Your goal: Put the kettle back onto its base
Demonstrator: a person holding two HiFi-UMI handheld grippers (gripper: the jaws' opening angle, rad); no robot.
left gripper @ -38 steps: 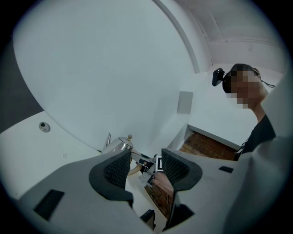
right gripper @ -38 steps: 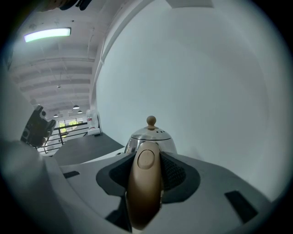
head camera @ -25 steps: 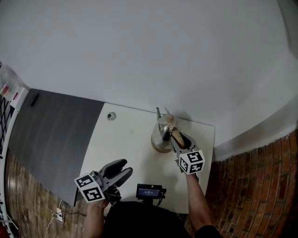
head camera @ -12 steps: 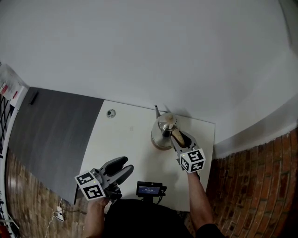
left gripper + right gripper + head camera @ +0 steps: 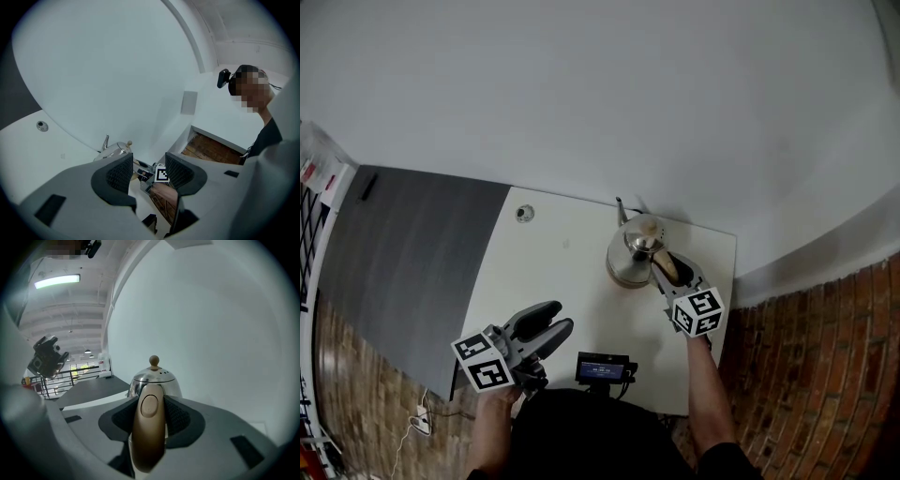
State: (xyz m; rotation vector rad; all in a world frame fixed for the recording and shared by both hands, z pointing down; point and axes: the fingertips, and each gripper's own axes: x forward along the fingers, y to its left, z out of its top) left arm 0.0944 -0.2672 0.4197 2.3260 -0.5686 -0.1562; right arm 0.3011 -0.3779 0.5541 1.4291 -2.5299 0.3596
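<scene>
We count 1 kettle (image 5: 633,251), polished steel w/ a thin spout, at approx 1 o'clock on the white table (image 5: 553,272), near the far R corner. We can't tell whether it rests on the tabletop or hangs above it, and no base can be made out under it.

2 grippers, 1 marker cube each. R gripper (image 5: 662,266) comes at the kettle from 5 o'clock. In the R gripper view its jaws are clamped on the kettle's bronze handle (image 5: 149,427), 1 pad each side, w/ the steel body and 1 round lid knob (image 5: 153,361) right behind. L gripper (image 5: 551,321) sits at approx 7 o'clock, well apart from the kettle. In the L gripper view its jaws stand apart w/ nothing between the pads (image 5: 121,172); through the gap we see the kettle and the R gripper's cube (image 5: 162,174) further off.

Also on the table: 1 small black device w/ lit screen (image 5: 602,368) at 6 o'clock by the near edge, and 1 round grommet (image 5: 524,214) at 11 o'clock. 1 dark grey panel (image 5: 403,262) lies to the L of the table.
</scene>
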